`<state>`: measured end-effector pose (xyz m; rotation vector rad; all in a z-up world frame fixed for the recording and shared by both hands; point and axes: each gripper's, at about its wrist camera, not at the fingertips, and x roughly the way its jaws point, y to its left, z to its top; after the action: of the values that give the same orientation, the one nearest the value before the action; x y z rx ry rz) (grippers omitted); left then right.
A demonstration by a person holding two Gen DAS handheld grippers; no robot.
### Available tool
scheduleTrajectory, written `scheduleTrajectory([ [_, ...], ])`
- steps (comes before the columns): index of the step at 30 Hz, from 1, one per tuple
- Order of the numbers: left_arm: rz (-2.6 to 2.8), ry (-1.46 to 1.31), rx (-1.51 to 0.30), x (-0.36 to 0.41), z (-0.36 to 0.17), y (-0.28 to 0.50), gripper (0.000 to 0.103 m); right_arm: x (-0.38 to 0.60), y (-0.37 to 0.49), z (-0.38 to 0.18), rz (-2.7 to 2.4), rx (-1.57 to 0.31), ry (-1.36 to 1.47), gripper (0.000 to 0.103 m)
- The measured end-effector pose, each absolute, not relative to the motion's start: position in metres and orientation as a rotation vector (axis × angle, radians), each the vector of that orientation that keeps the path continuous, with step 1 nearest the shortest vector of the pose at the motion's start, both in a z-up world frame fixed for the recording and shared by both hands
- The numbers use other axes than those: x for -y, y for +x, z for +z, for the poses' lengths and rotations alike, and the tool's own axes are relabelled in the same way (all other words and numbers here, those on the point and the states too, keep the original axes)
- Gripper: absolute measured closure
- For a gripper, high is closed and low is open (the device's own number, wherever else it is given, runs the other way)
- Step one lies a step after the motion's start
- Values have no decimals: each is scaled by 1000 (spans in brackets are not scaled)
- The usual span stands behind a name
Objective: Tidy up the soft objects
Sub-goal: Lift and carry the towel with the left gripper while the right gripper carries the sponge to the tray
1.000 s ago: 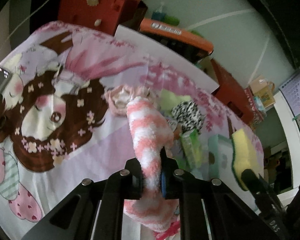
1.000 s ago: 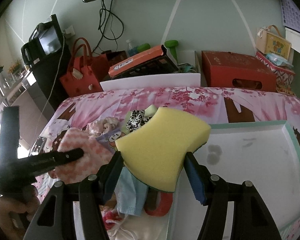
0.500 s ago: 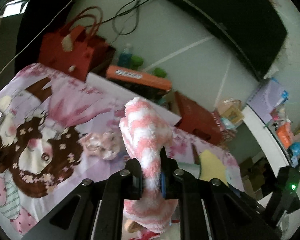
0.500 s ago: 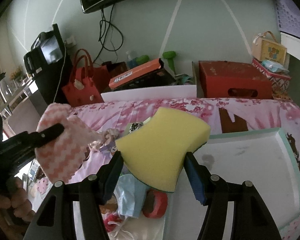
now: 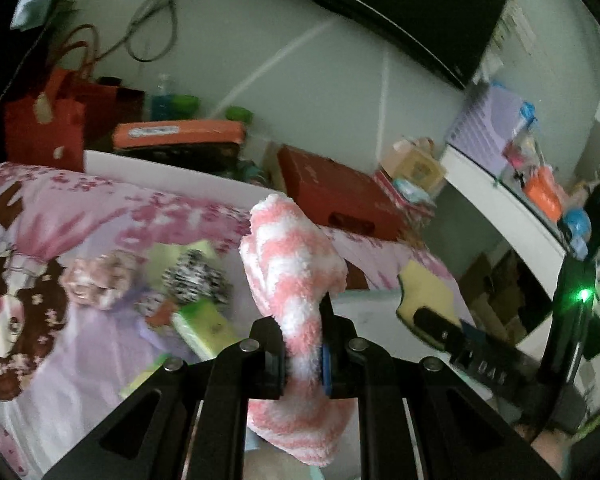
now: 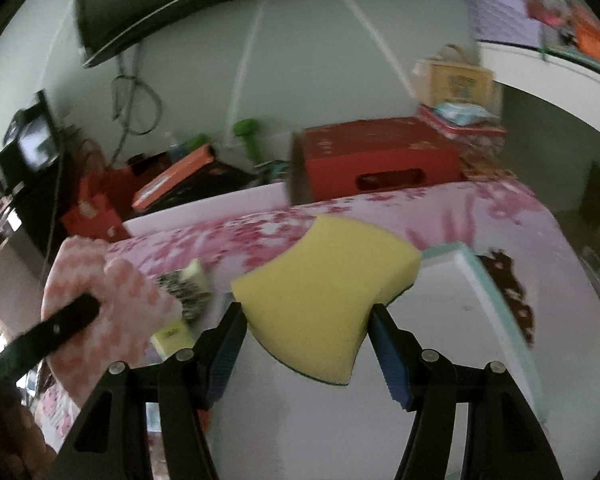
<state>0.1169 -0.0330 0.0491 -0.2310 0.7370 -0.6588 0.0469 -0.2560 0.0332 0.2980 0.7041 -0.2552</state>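
both sets of jaws are gripping something soft. the left gripper [image 5: 302, 354] has its jaws pinched almost together on a fluffy pink-and-white striped sock [image 5: 290, 264], which stands up out of the grip in a thick curl and hangs down below it in a second fold. the right gripper [image 6: 306, 344] holds its jaws fairly wide, pressed against the two sides of a yellow sponge [image 6: 324, 292] with a thin green layer along its lower edge; the sponge is lifted over a white tray [image 6: 500, 320] with a pale green rim. that tray lies on a bed covered by a pink blossom-print sheet [image 6: 236, 240], which also carries a large cartoon face in the left wrist view. on the sheet, left of the sock in the left wrist view, lies a loose pile of other soft things: a pink crumpled cloth [image 5: 96, 280], a black-and-white patterned piece [image 5: 194, 274] and a pale green sponge [image 5: 204, 326], all close together and partly blurred. from the right wrist view the sock shows at the left edge, clamped in the other gripper's dark finger, just beside the sponge. behind the bed, against the pale wall, stand a red box [image 6: 380, 158], an orange flat box [image 6: 172, 178] and a red bag [image 5: 44, 132], with a dark screen [image 6: 204, 4] mounted above.
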Motion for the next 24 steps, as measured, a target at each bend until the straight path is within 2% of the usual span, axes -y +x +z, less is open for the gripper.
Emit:
scheduleTrajectory([
  [13,-720,-42,-881,108,22,99,90,330,33,8,-437,-782,344,37],
  [24,-710,23,-940,168,10,125,89,352,35,-22,-474,-870,402,36],
])
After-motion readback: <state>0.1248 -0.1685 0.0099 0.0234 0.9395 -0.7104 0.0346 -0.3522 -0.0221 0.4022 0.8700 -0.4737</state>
